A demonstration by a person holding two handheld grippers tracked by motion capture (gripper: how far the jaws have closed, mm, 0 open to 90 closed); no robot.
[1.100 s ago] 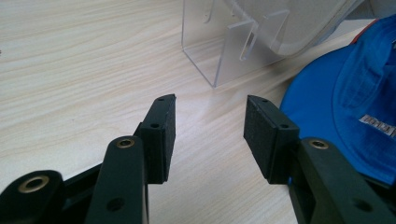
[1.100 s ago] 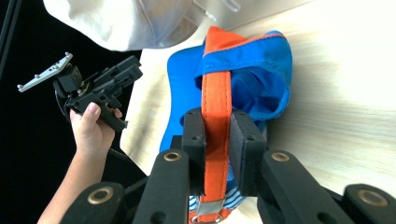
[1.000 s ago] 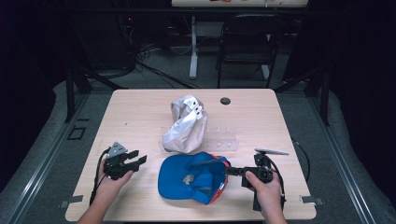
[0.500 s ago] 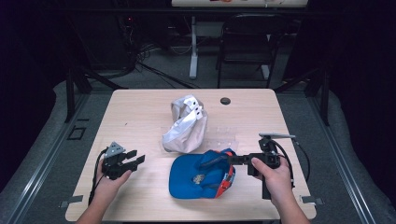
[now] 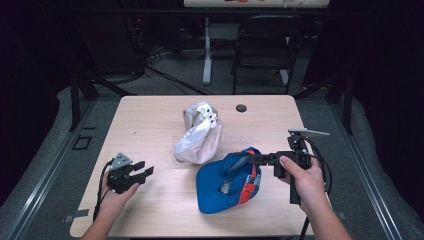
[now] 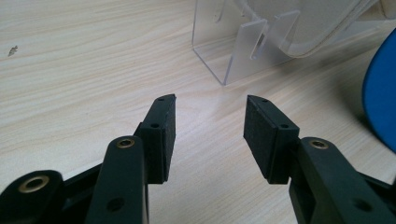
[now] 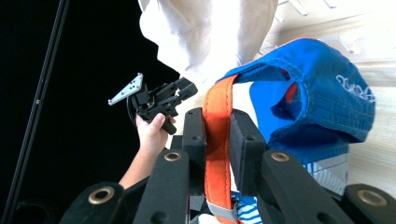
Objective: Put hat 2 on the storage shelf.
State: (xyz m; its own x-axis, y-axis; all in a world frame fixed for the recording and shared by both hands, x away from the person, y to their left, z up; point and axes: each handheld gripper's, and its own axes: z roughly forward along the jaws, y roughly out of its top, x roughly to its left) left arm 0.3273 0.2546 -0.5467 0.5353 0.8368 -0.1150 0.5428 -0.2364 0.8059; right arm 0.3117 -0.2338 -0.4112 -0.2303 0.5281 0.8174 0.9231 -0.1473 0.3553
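- At the near edge of the bench (image 5: 150,215), the left gripper (image 5: 134,174) is idling with its jaws spread open, grasping nothing.
- Just right of centre, the right gripper (image 5: 250,159) is clamping the orange strap (image 7: 215,140) of the blue cap (image 5: 225,185), lifting that edge while the cap's rest is lying on the bench.
- Farther back, the white cap (image 5: 197,135) is sitting on the clear stand (image 6: 243,44); judging by this, the next move is carrying the blue cap to a free peg.
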